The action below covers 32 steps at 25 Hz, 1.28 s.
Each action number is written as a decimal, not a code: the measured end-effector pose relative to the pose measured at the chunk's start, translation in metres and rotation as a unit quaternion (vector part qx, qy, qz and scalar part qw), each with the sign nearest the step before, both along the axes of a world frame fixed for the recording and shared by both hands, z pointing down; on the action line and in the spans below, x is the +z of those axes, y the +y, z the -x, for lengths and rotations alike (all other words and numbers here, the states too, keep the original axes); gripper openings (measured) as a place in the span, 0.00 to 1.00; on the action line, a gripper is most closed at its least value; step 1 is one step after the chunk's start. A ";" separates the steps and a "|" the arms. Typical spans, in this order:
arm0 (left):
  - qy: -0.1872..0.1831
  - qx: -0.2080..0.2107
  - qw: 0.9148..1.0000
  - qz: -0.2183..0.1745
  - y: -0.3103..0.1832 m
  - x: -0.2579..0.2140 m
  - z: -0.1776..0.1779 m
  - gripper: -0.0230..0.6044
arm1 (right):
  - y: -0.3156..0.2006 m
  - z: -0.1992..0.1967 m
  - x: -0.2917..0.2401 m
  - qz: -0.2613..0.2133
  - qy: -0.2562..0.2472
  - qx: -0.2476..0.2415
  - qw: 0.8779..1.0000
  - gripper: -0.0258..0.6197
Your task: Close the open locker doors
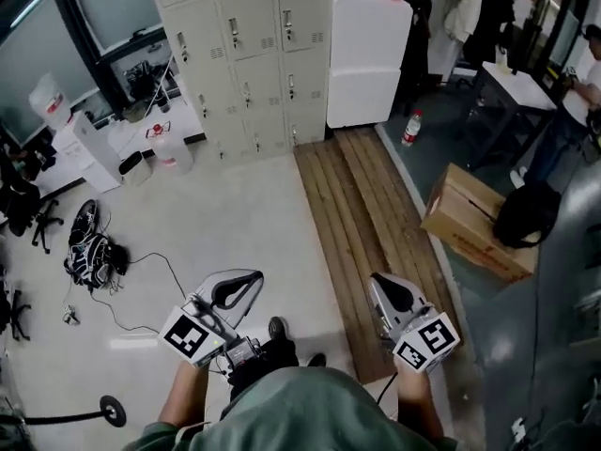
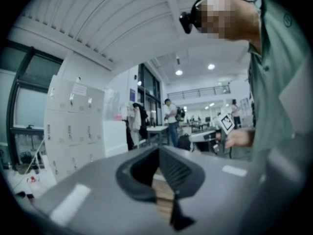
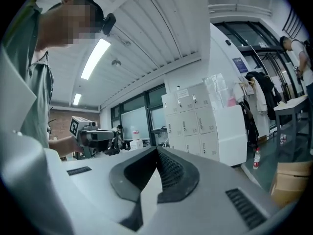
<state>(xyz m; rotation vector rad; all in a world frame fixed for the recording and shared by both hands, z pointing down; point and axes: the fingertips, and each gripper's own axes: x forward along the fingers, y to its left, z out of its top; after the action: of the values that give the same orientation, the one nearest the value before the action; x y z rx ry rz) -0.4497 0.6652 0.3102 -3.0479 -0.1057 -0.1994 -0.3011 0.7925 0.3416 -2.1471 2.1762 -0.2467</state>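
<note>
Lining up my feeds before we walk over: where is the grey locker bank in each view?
Head view: locker bank at top centre, past the pale floor.
Left gripper view: locker bank at the left, mid-height.
Right gripper view: locker bank just right of centre.
Shared landmark: the white cabinet, which stands against the bank's right side in all three.
</note>
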 end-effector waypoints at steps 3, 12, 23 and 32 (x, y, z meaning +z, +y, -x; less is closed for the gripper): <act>-0.001 0.002 1.000 0.013 -0.013 0.004 -0.019 0.04 | -0.003 -0.017 -0.005 0.003 0.010 0.010 1.000 0.04; 0.017 0.040 0.999 0.015 -0.086 0.013 -0.059 0.04 | -0.067 -0.054 0.031 0.048 -0.013 0.048 0.998 0.04; 0.067 0.009 0.997 0.048 -0.244 -0.005 -0.052 0.04 | -0.252 -0.054 -0.026 0.017 0.054 0.010 0.998 0.04; 0.055 -0.021 0.997 0.049 -0.299 0.011 -0.096 0.04 | -0.331 -0.106 -0.020 0.008 0.035 -0.028 0.999 0.04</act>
<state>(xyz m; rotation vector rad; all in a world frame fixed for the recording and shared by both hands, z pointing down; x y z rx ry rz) -0.3533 0.3666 0.3215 -3.1524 -0.0445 -0.0296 -0.1950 0.4618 0.3221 -2.1372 2.2822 -0.1941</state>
